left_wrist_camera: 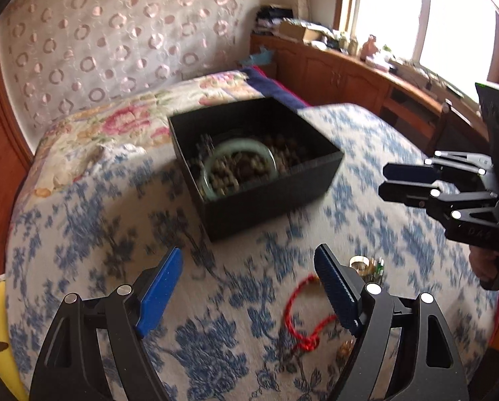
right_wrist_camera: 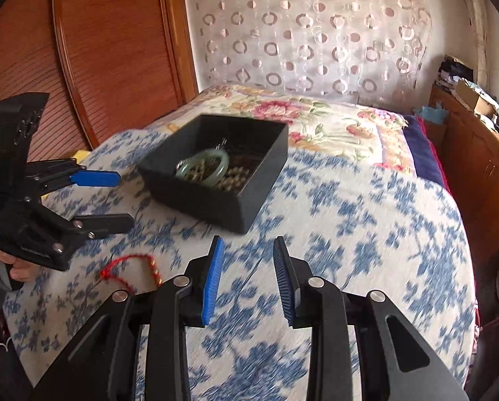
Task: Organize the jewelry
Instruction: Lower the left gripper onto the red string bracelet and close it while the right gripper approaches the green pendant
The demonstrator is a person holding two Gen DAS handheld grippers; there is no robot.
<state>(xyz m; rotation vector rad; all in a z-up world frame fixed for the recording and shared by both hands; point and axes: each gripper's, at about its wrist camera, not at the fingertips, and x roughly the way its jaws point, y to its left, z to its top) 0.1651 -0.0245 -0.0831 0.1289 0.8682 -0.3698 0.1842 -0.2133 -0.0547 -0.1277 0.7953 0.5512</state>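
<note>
Left claw gapes over bedspread, short of black box.

Both wrist cams are looking down low over the bed, toward the headboard. Both are sharing the black box mid-frame; each is catching the other hand-held gripper at its edge.

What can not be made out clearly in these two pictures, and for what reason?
- Left wrist view: the small items beside the left gripper are blurred and partly behind its finger; a gold ring perhaps.
- Both views: the beads under the green bangle in the black box are blurred; the box wall hides the rest.
- Right wrist view: the red cord is partly cut off by the right gripper.
</note>
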